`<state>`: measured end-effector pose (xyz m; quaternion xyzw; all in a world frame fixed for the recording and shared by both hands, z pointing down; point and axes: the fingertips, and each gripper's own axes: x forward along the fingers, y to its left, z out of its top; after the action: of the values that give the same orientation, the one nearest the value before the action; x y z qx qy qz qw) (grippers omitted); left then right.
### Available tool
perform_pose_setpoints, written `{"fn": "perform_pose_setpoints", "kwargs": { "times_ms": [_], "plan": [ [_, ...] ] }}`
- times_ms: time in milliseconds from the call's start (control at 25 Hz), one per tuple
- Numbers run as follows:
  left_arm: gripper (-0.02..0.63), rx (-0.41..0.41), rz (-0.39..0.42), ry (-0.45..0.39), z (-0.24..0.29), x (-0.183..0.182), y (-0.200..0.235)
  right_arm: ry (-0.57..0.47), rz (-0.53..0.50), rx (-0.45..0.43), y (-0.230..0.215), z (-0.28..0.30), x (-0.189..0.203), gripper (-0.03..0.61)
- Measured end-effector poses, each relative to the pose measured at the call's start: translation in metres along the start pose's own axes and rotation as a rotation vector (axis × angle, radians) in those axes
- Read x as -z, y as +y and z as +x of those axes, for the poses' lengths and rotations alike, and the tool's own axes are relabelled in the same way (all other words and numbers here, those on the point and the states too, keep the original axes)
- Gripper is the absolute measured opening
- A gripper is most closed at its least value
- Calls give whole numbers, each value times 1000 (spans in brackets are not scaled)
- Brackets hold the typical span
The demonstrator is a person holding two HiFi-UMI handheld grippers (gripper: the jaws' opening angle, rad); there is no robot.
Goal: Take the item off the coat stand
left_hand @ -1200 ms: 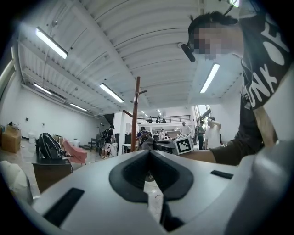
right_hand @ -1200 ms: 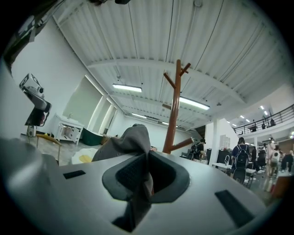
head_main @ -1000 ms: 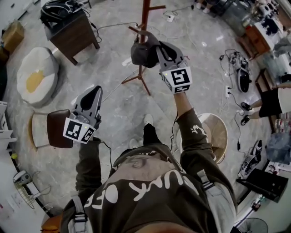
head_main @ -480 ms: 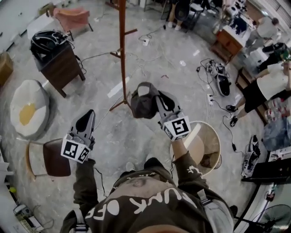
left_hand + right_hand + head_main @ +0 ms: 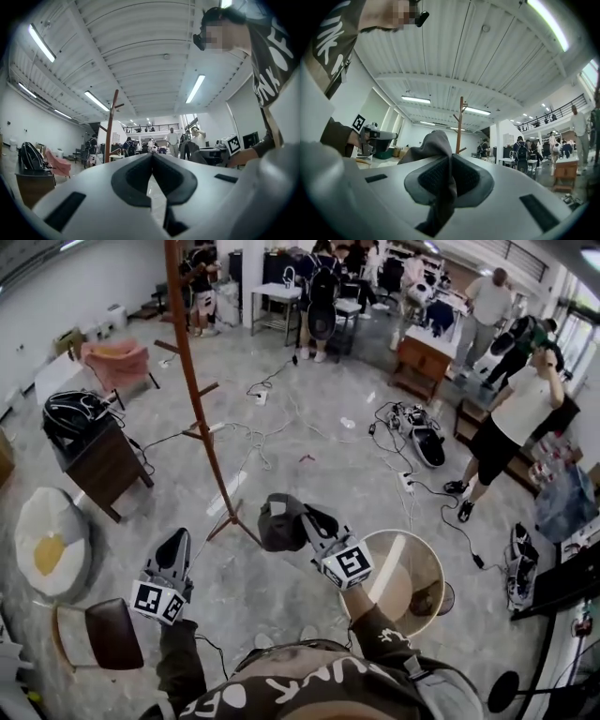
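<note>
A dark grey cap hangs in my right gripper, whose jaws are shut on its fabric; in the right gripper view the grey cloth is pinched between the pads. The cap is clear of the brown wooden coat stand, which rises to its left with bare pegs. The coat stand shows beyond the cap in the right gripper view. My left gripper is lower left, shut with nothing between its jaws. In the left gripper view the coat stand stands far ahead.
A round wicker basket sits at my right. A dark wooden table with a black bag, a beanbag and a brown chair are at the left. Cables and a power strip cross the floor. People stand at the back and right.
My right gripper has carried the cap off the stand's peg and back toward me, to the stand's right. My head view has lifted, showing more of the room. The left gripper has stayed low.
</note>
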<state>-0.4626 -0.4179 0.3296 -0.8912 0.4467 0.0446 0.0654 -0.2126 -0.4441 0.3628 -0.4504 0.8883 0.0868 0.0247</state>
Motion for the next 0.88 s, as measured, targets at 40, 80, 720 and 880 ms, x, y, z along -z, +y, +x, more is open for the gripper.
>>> {"fn": "perform_pose_setpoints", "kwargs": {
  "times_ms": [40,80,720,880],
  "plan": [
    [5,11,4,1,7,-1,-9,-7,-4,4,-6,-5,-2,35],
    [5,22,8,0,12,-3,-16,-14,-5,9,-11,-8,-4,35],
    [5,29,47,-11,9,-22,-35,-65,-35,-19,-12,-14,-23,34],
    [5,32,54,-10,10,-25,-36,-69,-33,-25,-13,-14,-25,34]
  ]
}}
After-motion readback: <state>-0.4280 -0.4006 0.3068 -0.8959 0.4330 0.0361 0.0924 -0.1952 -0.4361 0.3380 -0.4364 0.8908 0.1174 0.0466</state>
